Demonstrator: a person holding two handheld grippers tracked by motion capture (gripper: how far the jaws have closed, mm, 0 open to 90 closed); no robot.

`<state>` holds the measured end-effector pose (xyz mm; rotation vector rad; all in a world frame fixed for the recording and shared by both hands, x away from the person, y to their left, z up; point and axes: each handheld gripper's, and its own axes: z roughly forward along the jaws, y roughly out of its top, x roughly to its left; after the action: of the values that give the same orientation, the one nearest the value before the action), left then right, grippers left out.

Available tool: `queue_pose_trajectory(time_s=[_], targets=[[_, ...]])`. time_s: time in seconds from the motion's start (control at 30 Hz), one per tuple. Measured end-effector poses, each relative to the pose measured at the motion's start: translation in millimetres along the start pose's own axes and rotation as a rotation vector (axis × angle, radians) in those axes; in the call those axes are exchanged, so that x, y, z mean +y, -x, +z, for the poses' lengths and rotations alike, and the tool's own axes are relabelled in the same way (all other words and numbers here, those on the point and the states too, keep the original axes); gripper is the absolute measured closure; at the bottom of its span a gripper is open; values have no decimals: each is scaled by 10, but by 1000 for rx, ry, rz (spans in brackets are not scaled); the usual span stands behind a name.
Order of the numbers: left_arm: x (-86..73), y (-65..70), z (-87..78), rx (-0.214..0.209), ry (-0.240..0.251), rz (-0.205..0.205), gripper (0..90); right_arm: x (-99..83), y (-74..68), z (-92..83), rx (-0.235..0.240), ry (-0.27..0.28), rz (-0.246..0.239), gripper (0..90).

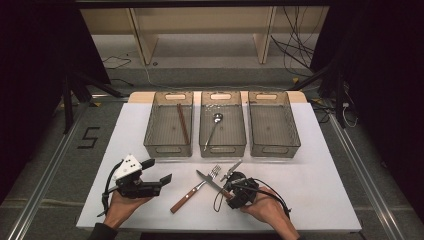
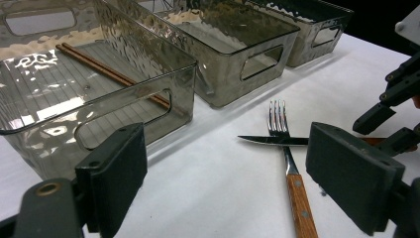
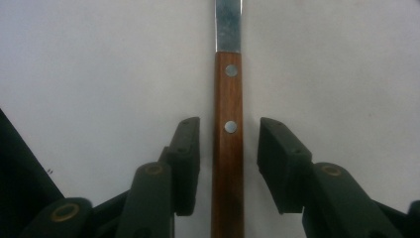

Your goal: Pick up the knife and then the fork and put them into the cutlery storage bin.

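A wooden-handled knife [image 1: 208,181] lies on the white table [image 1: 320,190] and crosses over a wooden-handled fork [image 1: 192,192]. My right gripper [image 1: 226,181] points down at the knife's handle end. In the right gripper view the handle [image 3: 227,94] runs straight up between the two jaws of this gripper [image 3: 229,136], with a gap on each side, so the gripper is open around it. My left gripper [image 1: 159,171] is held at the front left, open and empty. In its own view the left gripper [image 2: 228,168] faces the fork [image 2: 286,153] and the knife blade [image 2: 270,141].
Three clear bins stand in a row at the back of the table. The left bin [image 1: 150,135] holds brown chopsticks [image 1: 183,123], the middle bin [image 1: 204,135] a spoon [image 1: 215,127], and the right bin [image 1: 295,135] nothing. Cables and shelf legs lie beyond the table.
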<state>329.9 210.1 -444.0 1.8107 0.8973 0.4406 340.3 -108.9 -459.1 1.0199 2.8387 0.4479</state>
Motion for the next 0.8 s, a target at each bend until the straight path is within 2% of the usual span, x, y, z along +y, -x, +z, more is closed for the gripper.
queue_pose_trajectory(time_s=[0.3,0.53,0.8], targets=[[0,3,2,0,0,0,158,33,-9,22,-17,-27,-23,747],[1,4,1,0,1,1,158,53,-21,25,-23,-36,-24,764],[1,1,1,1,1,1,158,43,-10,17,-12,-20,-13,768]])
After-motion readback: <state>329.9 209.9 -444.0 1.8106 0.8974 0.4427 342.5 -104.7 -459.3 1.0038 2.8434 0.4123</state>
